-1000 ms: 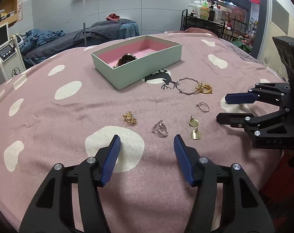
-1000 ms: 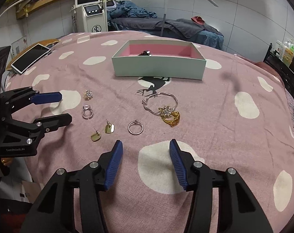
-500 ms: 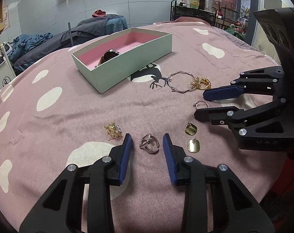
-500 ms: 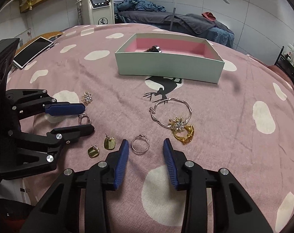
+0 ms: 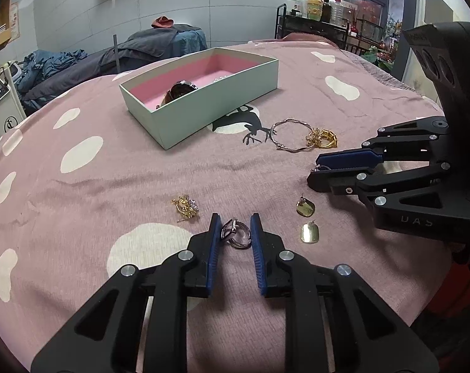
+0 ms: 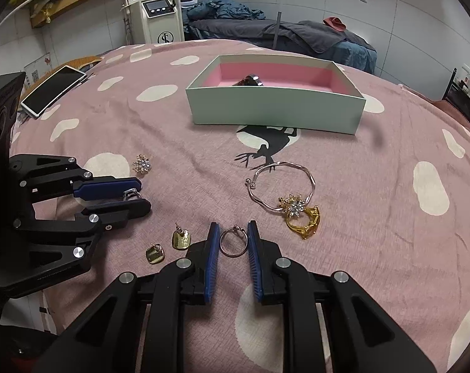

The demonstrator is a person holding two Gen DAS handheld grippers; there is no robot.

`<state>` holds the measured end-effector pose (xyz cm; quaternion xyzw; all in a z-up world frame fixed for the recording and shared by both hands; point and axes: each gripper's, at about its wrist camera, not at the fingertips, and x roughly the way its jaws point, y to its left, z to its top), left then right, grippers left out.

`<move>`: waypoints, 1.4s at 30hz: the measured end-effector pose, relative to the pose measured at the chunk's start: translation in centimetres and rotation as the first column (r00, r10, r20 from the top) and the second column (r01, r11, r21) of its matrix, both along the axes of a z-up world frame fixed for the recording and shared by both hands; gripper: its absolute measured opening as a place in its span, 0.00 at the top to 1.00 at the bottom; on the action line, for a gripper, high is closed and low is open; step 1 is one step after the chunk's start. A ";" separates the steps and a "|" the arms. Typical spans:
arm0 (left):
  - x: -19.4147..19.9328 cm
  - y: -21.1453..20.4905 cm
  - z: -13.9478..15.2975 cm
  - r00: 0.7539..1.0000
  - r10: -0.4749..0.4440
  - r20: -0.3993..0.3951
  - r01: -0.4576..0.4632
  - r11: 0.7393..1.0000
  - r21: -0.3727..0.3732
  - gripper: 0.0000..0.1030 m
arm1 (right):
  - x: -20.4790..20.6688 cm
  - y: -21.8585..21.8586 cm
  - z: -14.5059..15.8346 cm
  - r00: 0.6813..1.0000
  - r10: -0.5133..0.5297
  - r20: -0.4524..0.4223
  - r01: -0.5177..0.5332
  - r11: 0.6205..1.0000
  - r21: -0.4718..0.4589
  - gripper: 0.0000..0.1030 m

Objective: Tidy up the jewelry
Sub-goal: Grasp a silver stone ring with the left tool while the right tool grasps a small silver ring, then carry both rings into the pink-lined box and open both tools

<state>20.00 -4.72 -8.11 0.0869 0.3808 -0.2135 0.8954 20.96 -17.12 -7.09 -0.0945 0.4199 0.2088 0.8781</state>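
Observation:
My left gripper (image 5: 235, 230) has its blue pads closed in around a silver stone ring (image 5: 236, 233) lying on the pink spotted cloth; it also shows in the right wrist view (image 6: 132, 194). My right gripper (image 6: 233, 239) has its pads against both sides of a thin silver ring (image 6: 232, 243). A mint box with pink lining (image 6: 275, 110) stands beyond and holds a watch (image 6: 250, 80). A silver bangle (image 6: 281, 183), a gold ring with a flower piece (image 6: 301, 214), two gold square earrings (image 6: 169, 245) and a flower earring (image 6: 141, 164) lie on the cloth.
A tablet (image 6: 53, 89) lies at the cloth's far left edge. A white machine (image 6: 155, 9) and a massage bed (image 6: 275, 34) stand behind. A rack of bottles (image 5: 318, 15) is at the back right in the left wrist view.
Both grippers moved forward and down and their jaws narrowed, the left around the stone ring, the right around the thin ring.

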 end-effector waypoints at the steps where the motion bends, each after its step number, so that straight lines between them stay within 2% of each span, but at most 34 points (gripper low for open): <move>1: 0.0 0.1 0.1 1.000 0.001 0.000 -0.001 1.000 -0.004 0.81 | 0.0 -0.1 0.0 1.000 -0.003 -0.001 0.003 1.000 0.008 0.82; 12: -1.1 0.9 1.8 1.000 -0.001 0.026 0.003 0.998 -0.067 0.81 | -1.2 -1.3 1.5 1.000 -0.012 0.012 0.011 0.995 0.098 0.83; 23: 0.2 0.8 4.6 0.997 -0.037 0.065 0.041 0.996 -0.073 0.80 | -0.4 -1.5 4.9 0.999 0.008 0.042 -0.014 0.989 0.150 0.83; 31: 4.5 1.0 6.4 0.997 -0.017 0.077 0.025 0.995 -0.095 0.81 | 3.2 -1.6 7.0 0.999 -0.014 0.045 0.005 0.984 0.181 0.83; 38: 9.9 1.2 7.5 0.998 0.029 0.054 -0.022 0.993 -0.116 0.81 | 7.8 -1.0 7.8 0.997 -0.048 0.057 0.039 0.987 0.157 0.83; 42: 13.2 1.2 7.9 0.997 0.060 0.053 -0.055 0.994 -0.093 0.80 | 10.8 -0.6 7.4 0.997 -0.070 0.044 0.064 0.989 0.133 0.83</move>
